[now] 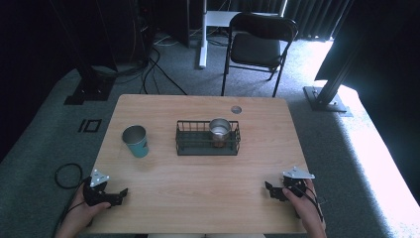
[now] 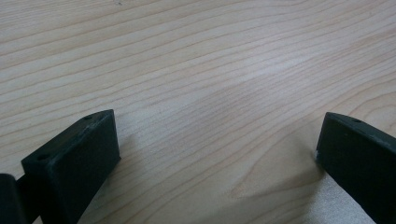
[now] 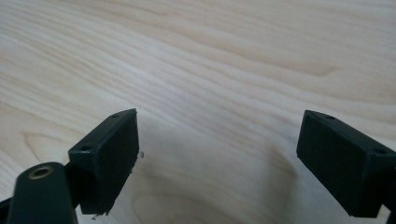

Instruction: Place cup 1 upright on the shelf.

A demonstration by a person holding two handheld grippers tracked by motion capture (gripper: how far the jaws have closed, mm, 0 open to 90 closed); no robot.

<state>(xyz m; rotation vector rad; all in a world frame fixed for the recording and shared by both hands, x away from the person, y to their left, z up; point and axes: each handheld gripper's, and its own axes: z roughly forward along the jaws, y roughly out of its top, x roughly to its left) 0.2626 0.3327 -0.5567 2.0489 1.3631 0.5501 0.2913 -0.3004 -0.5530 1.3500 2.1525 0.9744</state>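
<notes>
Grey carpet and a black folding chair [image 1: 261, 42] lie beyond a pale wood bench [image 1: 198, 198]. From left: left tongs [image 1: 115, 195] rest released, jaws wide apart, at the near edge; a teal cup [image 1: 135, 141] stands alone, just left of a wire basket [image 1: 208, 148] holding a steel cup [image 1: 220, 131]; right tongs [image 1: 273, 191] sit released too. A hasty grab could likely tip the tapered teal cup or knock it against the basket.
</notes>
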